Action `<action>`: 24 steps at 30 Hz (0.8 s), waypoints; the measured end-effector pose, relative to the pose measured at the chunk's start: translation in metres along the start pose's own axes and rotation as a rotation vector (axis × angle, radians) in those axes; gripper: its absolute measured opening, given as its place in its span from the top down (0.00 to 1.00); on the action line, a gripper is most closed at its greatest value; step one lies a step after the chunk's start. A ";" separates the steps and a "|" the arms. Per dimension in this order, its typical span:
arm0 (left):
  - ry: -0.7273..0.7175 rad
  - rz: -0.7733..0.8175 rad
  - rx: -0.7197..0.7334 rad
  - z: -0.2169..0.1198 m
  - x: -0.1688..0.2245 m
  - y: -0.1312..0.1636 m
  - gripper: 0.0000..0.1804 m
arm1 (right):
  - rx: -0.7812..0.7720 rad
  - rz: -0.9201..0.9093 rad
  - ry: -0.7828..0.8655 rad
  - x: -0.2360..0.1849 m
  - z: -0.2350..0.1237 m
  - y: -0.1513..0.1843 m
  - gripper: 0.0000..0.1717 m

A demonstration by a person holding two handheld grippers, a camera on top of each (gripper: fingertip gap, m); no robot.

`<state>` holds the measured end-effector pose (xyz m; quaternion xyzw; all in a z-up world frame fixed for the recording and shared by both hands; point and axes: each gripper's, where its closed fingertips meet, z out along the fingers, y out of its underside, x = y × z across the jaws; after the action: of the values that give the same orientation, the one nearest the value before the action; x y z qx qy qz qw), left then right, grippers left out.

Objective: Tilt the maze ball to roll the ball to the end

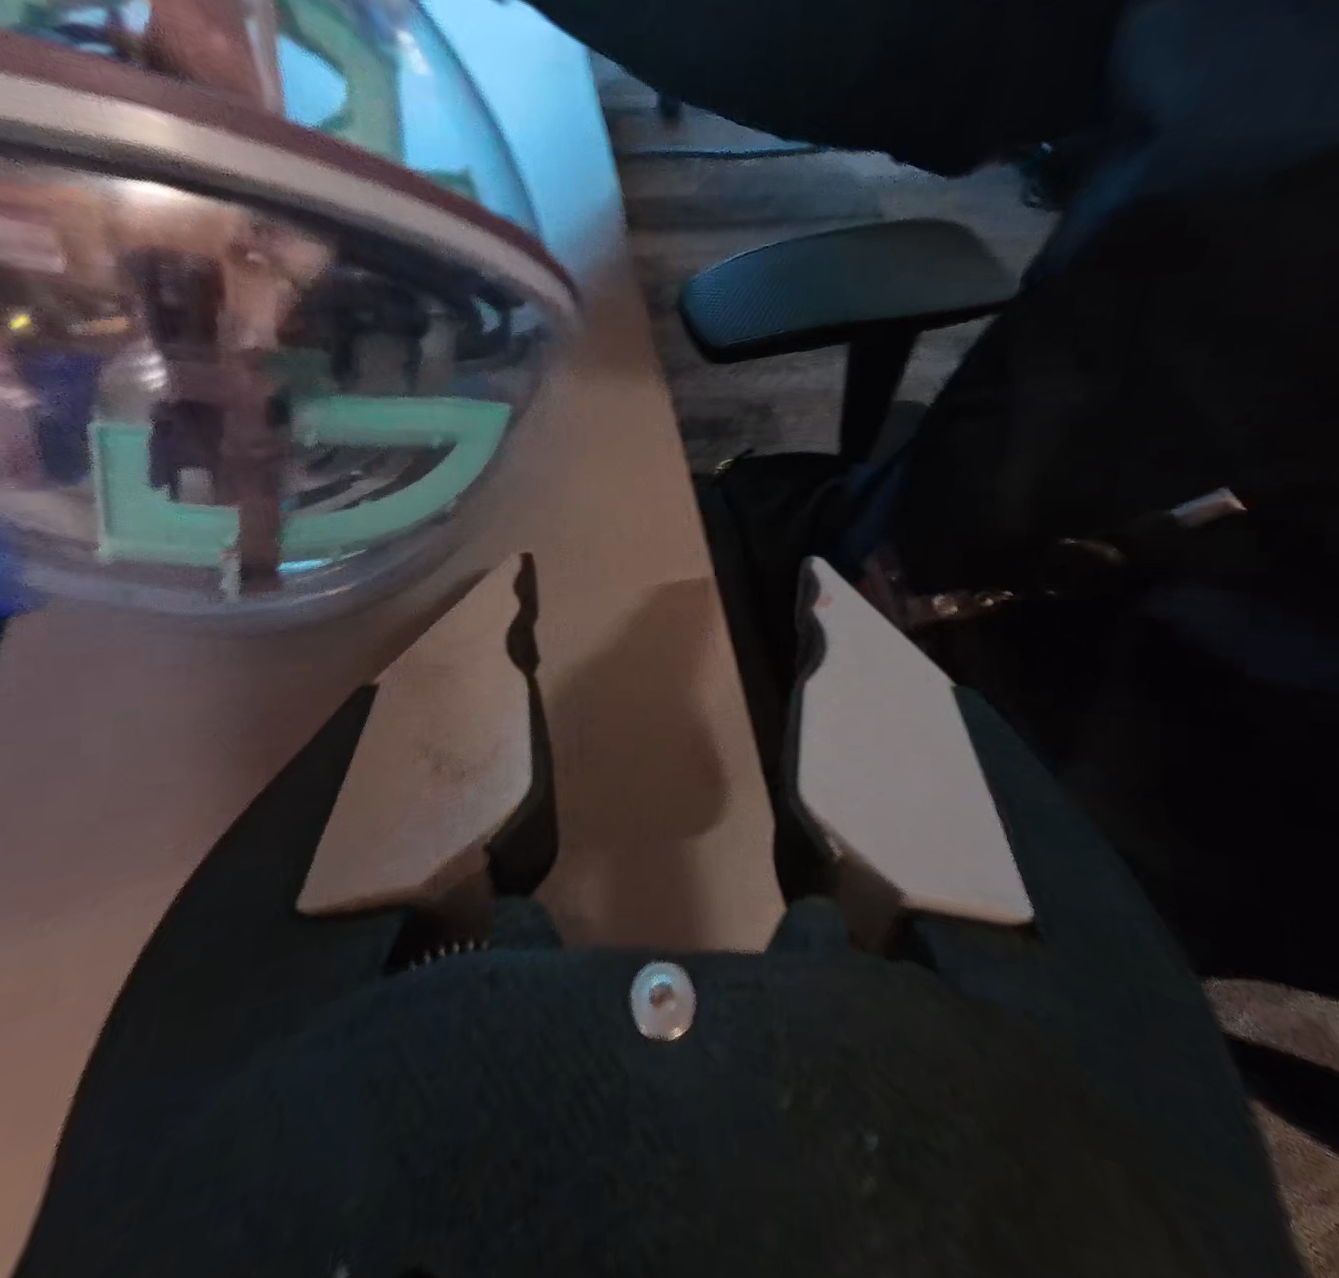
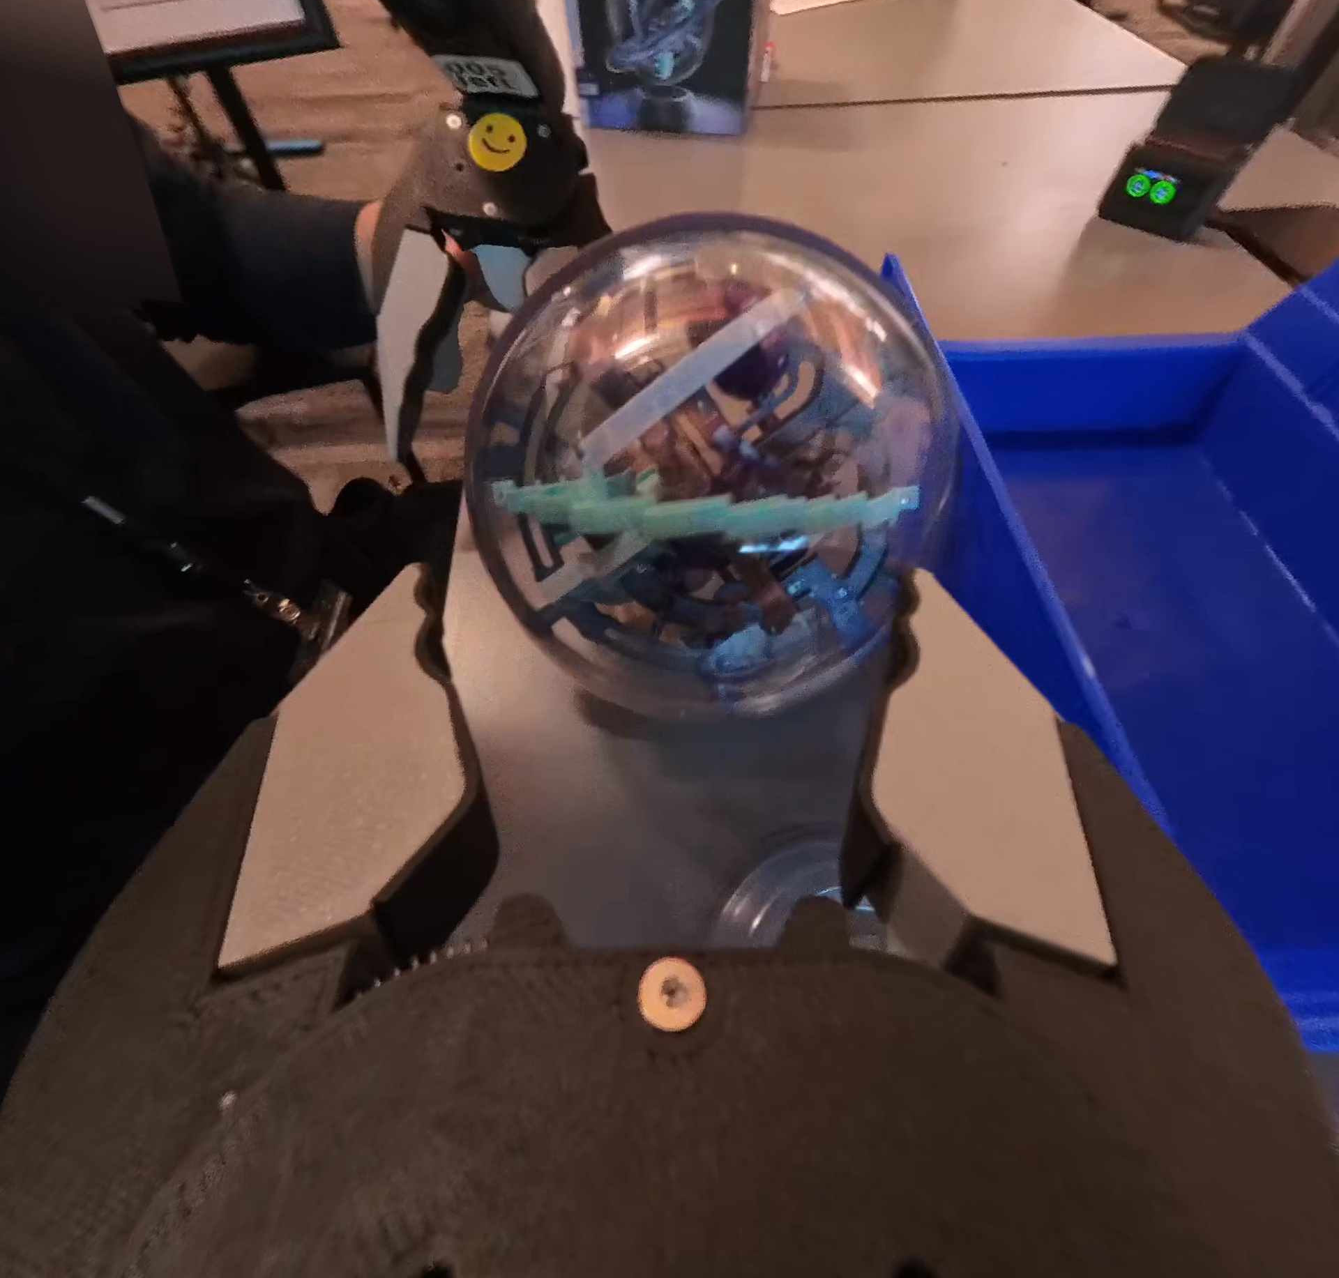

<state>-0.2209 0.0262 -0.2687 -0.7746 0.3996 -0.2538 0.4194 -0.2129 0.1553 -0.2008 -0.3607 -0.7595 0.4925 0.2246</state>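
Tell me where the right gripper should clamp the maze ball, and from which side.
Clamp the maze ball across its widest middle, coming from the near side, where the right gripper already faces it. The round, smooth shell likely slips elsewhere, and the blue bin crowds its right.

Both grippers are built of black textured plastic, each with a silver screw (image 2: pixel 671 993) set at the centre of the body. Pale grey angular plates are mounted on the fingers (image 2: pixel 348 765), whose inner edges are wavy and black. The left gripper (image 2: pixel 464 345) is marked with a yellow smiley sticker (image 2: pixel 496 141). A dark sleeve (image 2: pixel 268 258) is worn.
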 end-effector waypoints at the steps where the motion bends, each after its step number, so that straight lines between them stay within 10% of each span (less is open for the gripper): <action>1: -0.008 -0.031 0.022 -0.002 -0.005 -0.001 0.61 | 0.009 0.020 0.027 0.001 0.003 0.004 0.27; 12: -0.057 -0.174 0.224 -0.026 -0.043 -0.012 0.96 | 0.125 0.043 0.311 0.012 0.043 0.018 0.19; 20: 0.003 -0.087 0.237 -0.024 -0.028 -0.017 0.96 | 0.412 -0.059 0.345 0.001 0.012 -0.013 0.39; 24: -0.066 -0.045 0.272 -0.029 -0.031 -0.021 0.98 | 0.402 0.027 0.394 0.014 0.004 -0.005 0.30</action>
<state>-0.2508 0.0463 -0.2378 -0.7272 0.3302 -0.2893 0.5277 -0.2262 0.1623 -0.1976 -0.4078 -0.5833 0.5566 0.4286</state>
